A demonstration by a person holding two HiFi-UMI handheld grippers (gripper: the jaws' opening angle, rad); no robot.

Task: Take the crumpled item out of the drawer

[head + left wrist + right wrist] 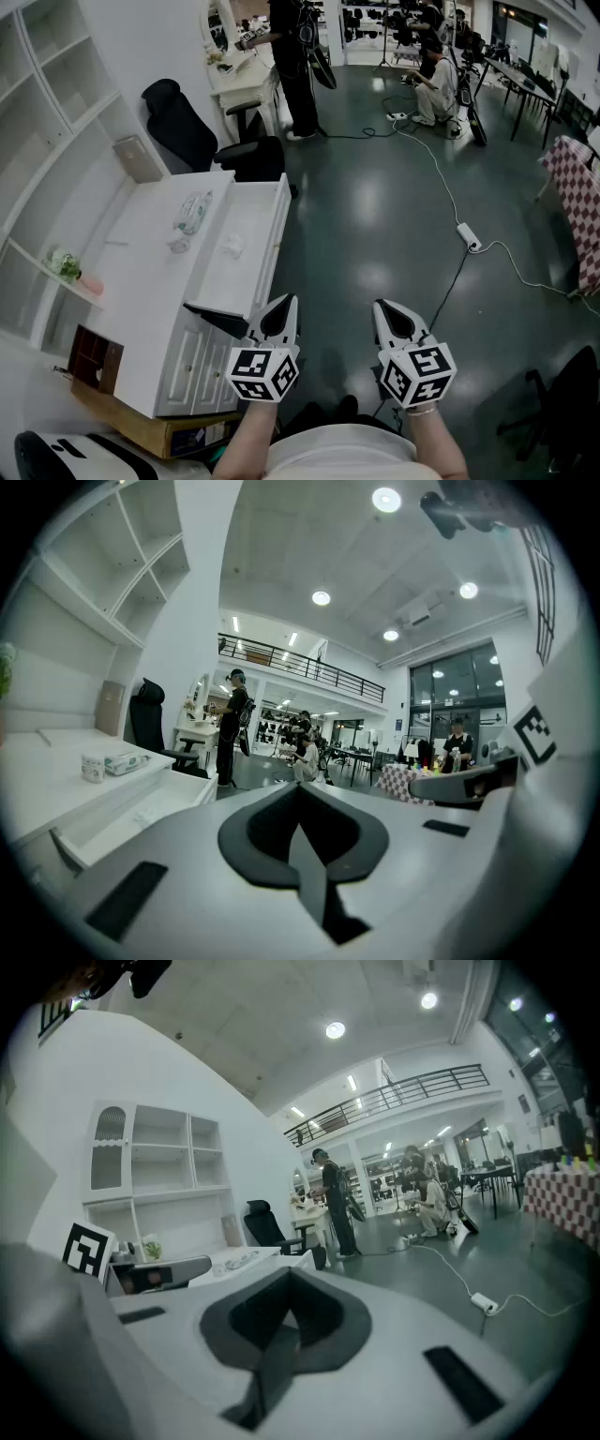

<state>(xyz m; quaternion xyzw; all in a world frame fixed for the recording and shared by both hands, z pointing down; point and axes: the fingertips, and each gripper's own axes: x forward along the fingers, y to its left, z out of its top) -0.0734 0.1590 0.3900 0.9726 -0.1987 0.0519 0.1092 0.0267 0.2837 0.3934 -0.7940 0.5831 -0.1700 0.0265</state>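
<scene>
Left claw [287,306] short of crumpled item [232,246]

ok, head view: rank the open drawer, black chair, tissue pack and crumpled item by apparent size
1. open drawer, only narrowly ahead of the chair
2. black chair, which stands farther from the camera, so the top two are unsure
3. tissue pack
4. crumpled item
</scene>
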